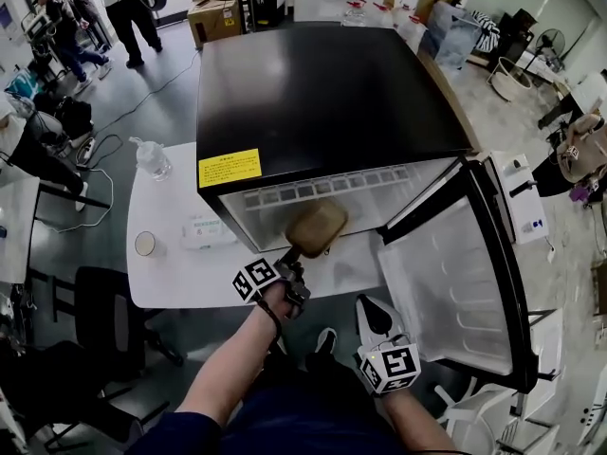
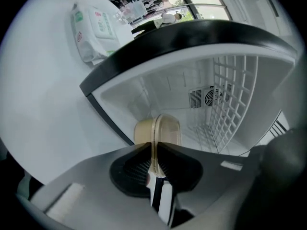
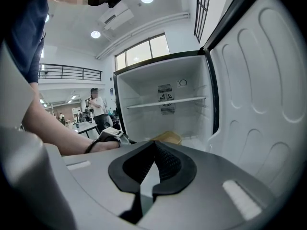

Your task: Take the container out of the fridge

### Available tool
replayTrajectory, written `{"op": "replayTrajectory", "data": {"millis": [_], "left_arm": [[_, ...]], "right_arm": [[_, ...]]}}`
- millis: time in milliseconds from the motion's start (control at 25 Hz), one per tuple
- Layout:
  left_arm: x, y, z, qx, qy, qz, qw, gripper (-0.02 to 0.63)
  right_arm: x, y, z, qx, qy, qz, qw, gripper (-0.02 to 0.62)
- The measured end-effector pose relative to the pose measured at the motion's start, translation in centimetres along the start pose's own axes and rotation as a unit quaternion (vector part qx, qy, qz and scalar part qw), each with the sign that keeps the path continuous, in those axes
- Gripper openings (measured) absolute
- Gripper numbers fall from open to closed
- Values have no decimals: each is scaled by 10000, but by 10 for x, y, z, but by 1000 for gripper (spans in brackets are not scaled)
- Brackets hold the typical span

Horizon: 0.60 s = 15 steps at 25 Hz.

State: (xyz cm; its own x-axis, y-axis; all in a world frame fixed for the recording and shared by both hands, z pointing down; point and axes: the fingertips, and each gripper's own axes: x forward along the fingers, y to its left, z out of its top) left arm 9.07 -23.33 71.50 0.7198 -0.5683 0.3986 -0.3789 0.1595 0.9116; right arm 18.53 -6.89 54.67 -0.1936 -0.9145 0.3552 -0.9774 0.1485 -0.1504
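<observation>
Nearest the person, the right gripper [image 3: 154, 144] hangs low in front of the open fridge door [image 1: 446, 282], its jaws drawn together with nothing between them; it touches neither the door nor anything in the fridge. A little further out and to its left, the left gripper [image 2: 154, 152] reaches up to the mouth of the fridge [image 1: 322, 93], and its jaws are clamped on the near edge of the container [image 1: 316, 227], the pads pressing on the rim from either side. The container is a tan, rounded tub with a lid. It sits at the front lip of the fridge's bare white compartment, partly over the edge, towards the left half of the opening. Behind it, inside the fridge, a white wire shelf [image 2: 230, 95] stands on the right and a round fan vent [image 2: 208, 97] shows in the back wall. The fridge is a small black-topped one that rests on a white table [image 1: 161, 278], with its door swung out to the right. On the table to the left of the fridge lie a paper cup [image 1: 144, 244] and a pack of wipes [image 1: 204, 230], the wipes just beside the fridge's corner, and further back a clear water bottle [image 1: 152, 159]. Far off at the left, people [image 1: 133, 8] stand on the grey floor.
</observation>
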Motion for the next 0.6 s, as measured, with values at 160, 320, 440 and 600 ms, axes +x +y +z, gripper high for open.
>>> {"op": "replayTrajectory", "data": {"millis": [160,320,440,600], "left_arm": [[-13,2,1,50,-1,74,10000,44],[-26,5,-2,147,76,137,9998,44],[-38,7,-5,195,161,143,9996,44],[-52,9,-12,288,344,153,9989,44]], "right_arm": [[4,1,2,-18,-4,97,10000,6],[10,7,3,-58,0,254,9997,6],[16,17,2,-101,17,373,9993,6],[25,27,3,-150,37,532,9985,6]]}}
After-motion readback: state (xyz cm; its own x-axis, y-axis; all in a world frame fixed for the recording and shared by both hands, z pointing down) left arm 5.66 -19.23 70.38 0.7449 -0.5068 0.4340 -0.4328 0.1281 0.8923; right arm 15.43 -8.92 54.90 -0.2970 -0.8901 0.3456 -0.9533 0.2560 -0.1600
